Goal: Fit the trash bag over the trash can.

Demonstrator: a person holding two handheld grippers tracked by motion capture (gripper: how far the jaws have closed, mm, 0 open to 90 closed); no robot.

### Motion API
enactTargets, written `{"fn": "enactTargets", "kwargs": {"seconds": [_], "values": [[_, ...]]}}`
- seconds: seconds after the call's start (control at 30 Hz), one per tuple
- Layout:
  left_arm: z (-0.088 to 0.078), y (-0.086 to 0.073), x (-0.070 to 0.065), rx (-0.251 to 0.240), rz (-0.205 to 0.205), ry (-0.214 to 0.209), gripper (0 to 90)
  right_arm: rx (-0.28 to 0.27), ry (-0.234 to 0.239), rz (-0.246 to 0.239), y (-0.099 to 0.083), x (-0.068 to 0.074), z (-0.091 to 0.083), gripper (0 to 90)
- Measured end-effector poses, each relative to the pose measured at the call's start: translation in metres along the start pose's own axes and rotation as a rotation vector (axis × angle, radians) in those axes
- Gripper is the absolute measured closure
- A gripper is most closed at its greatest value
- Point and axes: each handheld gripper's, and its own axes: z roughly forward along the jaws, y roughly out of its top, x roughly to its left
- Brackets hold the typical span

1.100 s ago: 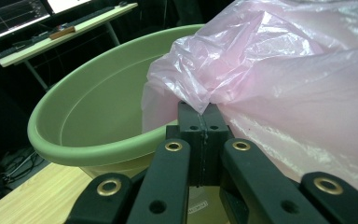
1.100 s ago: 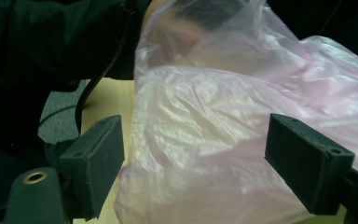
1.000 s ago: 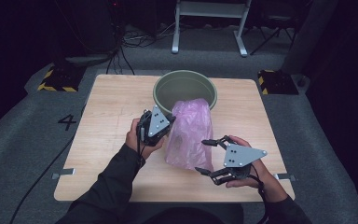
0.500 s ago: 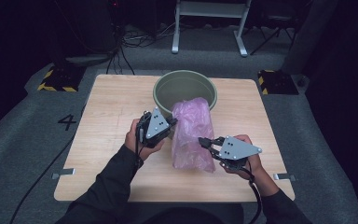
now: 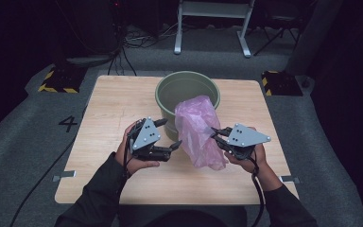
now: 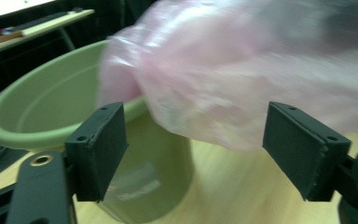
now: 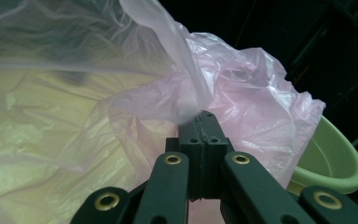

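The pink plastic bag (image 5: 199, 130) hung half out of the green bucket (image 5: 187, 90), draped over the bucket's rim at about five o'clock and trailing down toward the near side of the desk (image 5: 108, 109). Its film was thin and crumpled, and the wood showed faintly through it in the right gripper view.

The right hand-held gripper (image 5: 216, 133) sat at the bag's three o'clock edge with its jaws pressed together on a fold of the film; in the right gripper view (image 7: 204, 122) a twisted strip of the bag (image 7: 242, 102) rose straight out from between the two black pads (image 7: 213, 128).

The left hand-held gripper (image 5: 169, 135) lay at the bag's nine o'clock side, just beside the bucket's wall. Its jaws had just been opening and stood spread, with nothing pinched. In the left gripper view (image 6: 195, 144) the bag (image 6: 242, 74) hung, blurred, beyond and above the gap, clear of both pads (image 6: 103, 144), and the bucket (image 6: 51, 107) stood behind the pad on that view's nine o'clock side.

The bucket itself stood upright at the twelve o'clock part of the desk, near the far edge. The person's forearms, in dark sleeves (image 5: 94, 198), came in from six o'clock.
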Motion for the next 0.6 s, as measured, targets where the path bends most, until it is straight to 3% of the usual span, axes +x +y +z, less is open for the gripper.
{"fn": "enactTargets", "kwargs": {"seconds": [0.1,0.2,0.33,0.4,0.47,0.53,0.6], "values": [[0.003,0.0,-0.011,0.012,0.016,-0.041,17.6,0.005,-0.012,0.006,0.001,-0.001,0.002,90.0],[0.012,0.002,-0.025,0.042,0.049,-0.053,16.4,0.016,-0.02,0.003,0.003,-0.002,0.005,90.0],[0.021,0.006,-0.04,0.028,0.057,-0.074,16.4,0.025,-0.028,0.002,0.004,-0.003,0.009,90.0],[0.027,0.01,-0.045,0.033,0.071,-0.042,19.3,0.021,-0.025,0.006,0.004,-0.004,0.009,90.0],[0.032,0.013,-0.046,0.028,0.08,0.01,29.6,0.015,-0.022,0.011,0.005,-0.004,0.009,90.0],[0.036,0.014,-0.043,0.028,0.065,0.045,40.1,0.01,-0.016,0.017,0.005,-0.004,0.009,90.0],[0.037,0.013,-0.036,0.024,0.055,0.061,52.2,0.007,-0.015,0.018,0.005,-0.004,0.009,90.0]]}}
